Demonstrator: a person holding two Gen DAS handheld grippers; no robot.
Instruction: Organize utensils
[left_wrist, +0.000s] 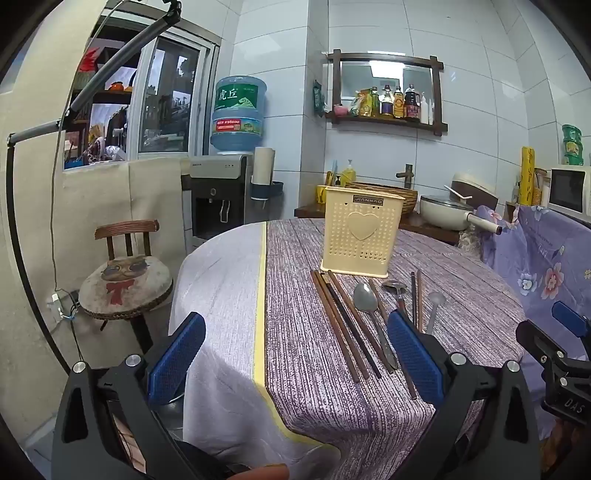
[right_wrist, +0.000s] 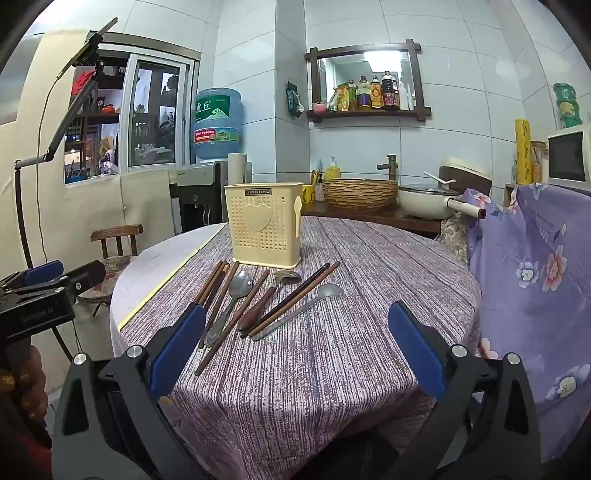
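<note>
A cream perforated utensil holder (left_wrist: 360, 232) (right_wrist: 264, 229) stands upright at the middle of the round table (left_wrist: 295, 369) (right_wrist: 332, 369). In front of it several brown chopsticks (left_wrist: 343, 325) (right_wrist: 214, 288), a metal spoon (left_wrist: 365, 299) (right_wrist: 240, 282), a wooden-handled spoon (left_wrist: 395, 286) (right_wrist: 258, 310), two dark chopsticks (left_wrist: 415, 295) (right_wrist: 295, 299) and a pale grey spoon (left_wrist: 436, 299) (right_wrist: 328, 291) lie loose on the purple cloth. My left gripper (left_wrist: 295, 358) (right_wrist: 62, 275) hangs open over the near table edge, left of the utensils. My right gripper (right_wrist: 295, 350) (left_wrist: 554, 325) is open too, short of the utensils, holding nothing.
A wooden chair with a round cushion (left_wrist: 125, 284) stands left of the table, a water dispenser (left_wrist: 218, 192) behind it. A counter at the back carries a wicker basket (right_wrist: 360, 192) and a white pan (right_wrist: 428, 201). Purple floral fabric (right_wrist: 535, 258) drapes along the right side.
</note>
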